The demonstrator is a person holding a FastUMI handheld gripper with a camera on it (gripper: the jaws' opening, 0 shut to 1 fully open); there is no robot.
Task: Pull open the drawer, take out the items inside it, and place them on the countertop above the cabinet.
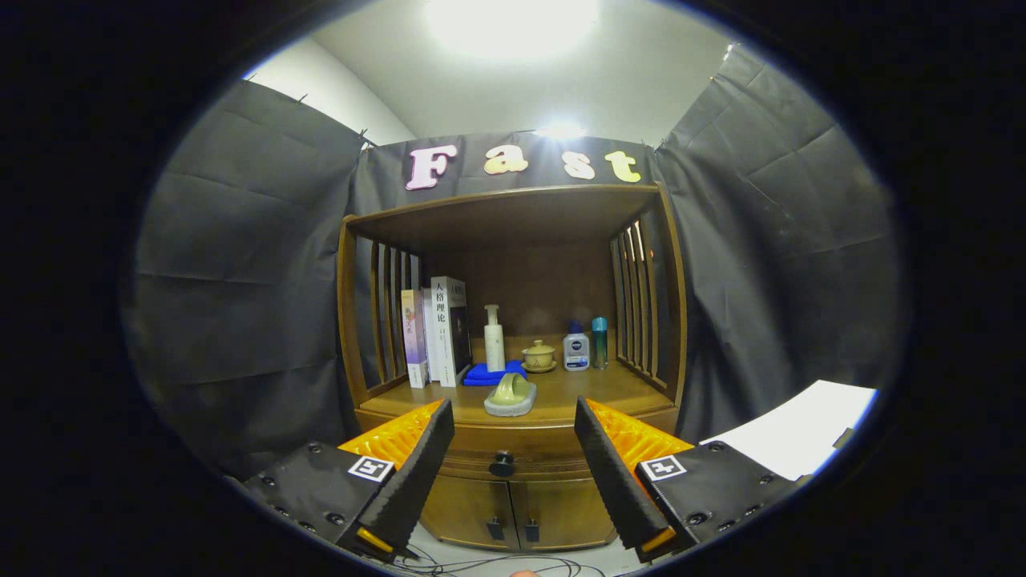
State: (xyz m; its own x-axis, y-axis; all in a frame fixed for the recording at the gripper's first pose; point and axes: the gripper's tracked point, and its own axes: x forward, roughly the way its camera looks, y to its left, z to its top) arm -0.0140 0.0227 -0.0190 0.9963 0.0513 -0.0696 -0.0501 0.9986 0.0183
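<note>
A wooden cabinet stands ahead with a closed drawer under its countertop. The drawer's dark round knob shows between my fingers, some way beyond them. My gripper is open with nothing between its fingertips. A pale green item on a grey base lies at the front of the countertop, just above the knob. What the drawer holds is hidden.
On the countertop stand books, a white pump bottle on a blue cloth, a small lidded cup, and two small bottles. Two lower doors sit under the drawer. A white surface lies right. Cables trail on the floor.
</note>
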